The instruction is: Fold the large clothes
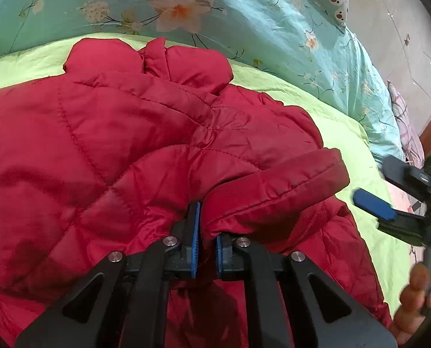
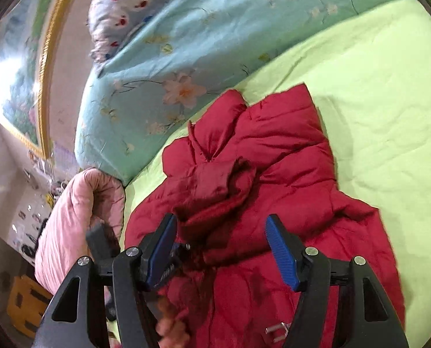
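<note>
A red quilted puffer jacket (image 1: 122,133) lies crumpled on a lime green sheet (image 1: 340,133). My left gripper (image 1: 206,249) is shut on a fold of the jacket near a sleeve cuff (image 1: 291,179), the fabric pinched between its blue pads. My right gripper (image 1: 386,206) shows at the right edge of the left wrist view, apart from the jacket. In the right wrist view the right gripper (image 2: 224,249) is open and empty above the jacket (image 2: 273,159), its blue pads (image 2: 282,252) wide apart. The left gripper (image 2: 105,240) shows partly behind the left finger.
A turquoise floral quilt (image 1: 244,20) (image 2: 169,58) lies bunched at the far side of the bed. A pink quilted cover (image 2: 70,220) hangs at the bed's edge. A gold-framed picture (image 2: 21,92) hangs on the wall. The green sheet (image 2: 375,101) spreads to the right of the jacket.
</note>
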`<state>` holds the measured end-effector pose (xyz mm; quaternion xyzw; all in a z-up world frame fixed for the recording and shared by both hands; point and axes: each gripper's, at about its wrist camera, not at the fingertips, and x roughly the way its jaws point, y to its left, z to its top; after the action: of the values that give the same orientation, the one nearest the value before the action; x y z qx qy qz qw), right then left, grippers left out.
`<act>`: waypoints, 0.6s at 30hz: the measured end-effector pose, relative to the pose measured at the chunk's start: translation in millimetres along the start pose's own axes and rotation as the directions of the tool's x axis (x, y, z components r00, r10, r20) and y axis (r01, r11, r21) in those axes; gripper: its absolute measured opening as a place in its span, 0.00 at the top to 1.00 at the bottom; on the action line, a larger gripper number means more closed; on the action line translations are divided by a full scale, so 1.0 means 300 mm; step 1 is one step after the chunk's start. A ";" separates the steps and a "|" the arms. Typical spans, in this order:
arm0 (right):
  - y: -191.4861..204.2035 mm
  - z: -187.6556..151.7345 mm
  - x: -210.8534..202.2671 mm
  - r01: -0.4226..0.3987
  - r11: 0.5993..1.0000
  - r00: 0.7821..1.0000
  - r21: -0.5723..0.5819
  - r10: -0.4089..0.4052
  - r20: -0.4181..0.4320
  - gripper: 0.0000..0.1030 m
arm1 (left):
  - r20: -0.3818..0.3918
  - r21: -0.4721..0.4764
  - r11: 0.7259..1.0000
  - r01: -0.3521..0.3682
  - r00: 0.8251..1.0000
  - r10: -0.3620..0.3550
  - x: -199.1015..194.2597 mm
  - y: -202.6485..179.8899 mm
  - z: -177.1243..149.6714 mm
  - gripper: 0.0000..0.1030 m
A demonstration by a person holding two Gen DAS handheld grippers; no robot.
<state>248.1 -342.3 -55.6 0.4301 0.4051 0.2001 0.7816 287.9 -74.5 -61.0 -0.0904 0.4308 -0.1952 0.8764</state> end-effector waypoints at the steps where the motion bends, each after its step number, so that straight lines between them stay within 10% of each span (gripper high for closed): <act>1: -0.002 0.007 0.017 0.007 1.000 1.000 0.008 -0.007 -0.007 0.36 | -0.011 0.004 1.000 0.004 1.000 -0.004 -0.005 -0.002 0.000 0.93; 9: 0.024 0.009 0.166 -0.025 0.999 0.994 0.042 0.029 -0.102 0.31 | -0.050 -0.007 1.000 0.021 0.999 -0.021 -0.015 -0.002 -0.025 0.71; 13: 0.047 0.023 0.212 0.036 0.999 0.991 0.010 -0.035 -0.131 0.72 | -0.059 0.004 0.999 0.051 0.997 -0.051 -0.054 0.003 -0.045 0.51; 18: 0.059 0.053 0.195 0.051 0.998 0.993 -0.041 -0.055 -0.106 0.85 | -0.019 0.002 0.997 0.075 0.997 -0.075 -0.182 0.041 -0.070 0.38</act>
<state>296.2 -302.1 -63.1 0.3928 0.4537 0.2097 0.7719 244.3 -40.3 -38.5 -0.1038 0.4353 -0.2294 0.8644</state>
